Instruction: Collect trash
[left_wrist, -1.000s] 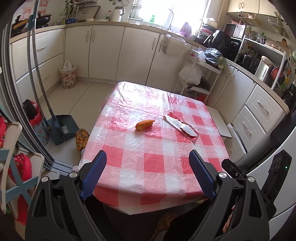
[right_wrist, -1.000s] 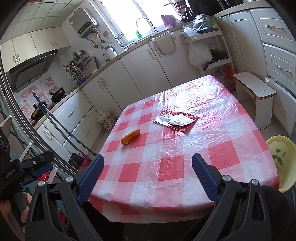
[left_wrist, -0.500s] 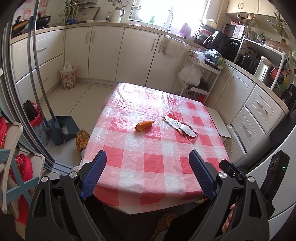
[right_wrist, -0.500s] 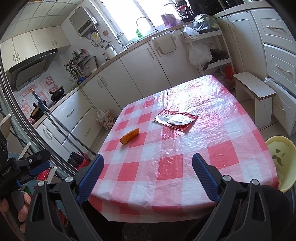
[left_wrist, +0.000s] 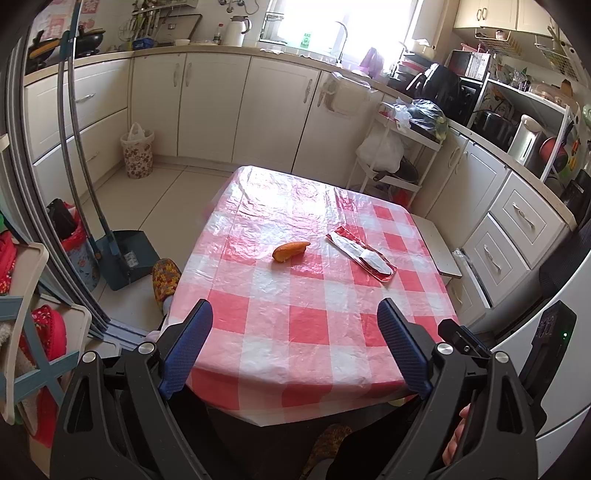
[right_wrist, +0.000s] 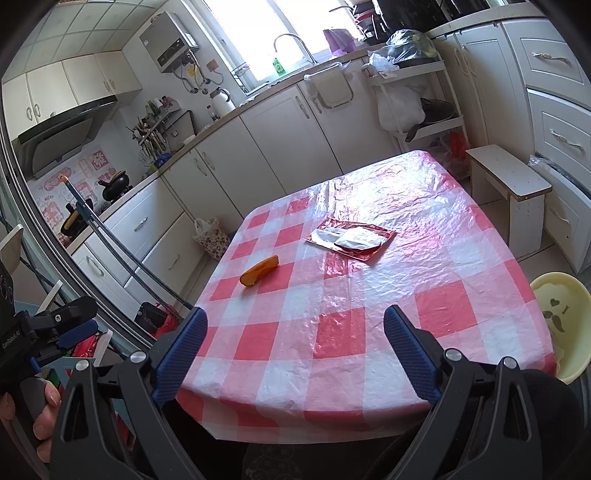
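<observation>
An orange peel (left_wrist: 290, 250) lies near the middle of the red-and-white checked table (left_wrist: 295, 332); it also shows in the right wrist view (right_wrist: 258, 270). A flat red and silver wrapper (left_wrist: 362, 254) lies to its right, also in the right wrist view (right_wrist: 351, 239). My left gripper (left_wrist: 295, 328) is open and empty, held above the table's near edge. My right gripper (right_wrist: 295, 332) is open and empty, also above the near edge. Both are well short of the trash.
A small floral bin with a white bag (left_wrist: 137, 151) stands by the far cabinets, also in the right wrist view (right_wrist: 211, 236). A dustpan and broom (left_wrist: 122, 254) stand left of the table. A white stool (right_wrist: 509, 184) and a yellow bowl-like seat (right_wrist: 557, 317) are at the right.
Both grippers stay open. The views have shifted only slightly; the peel and wrapper have not moved.
</observation>
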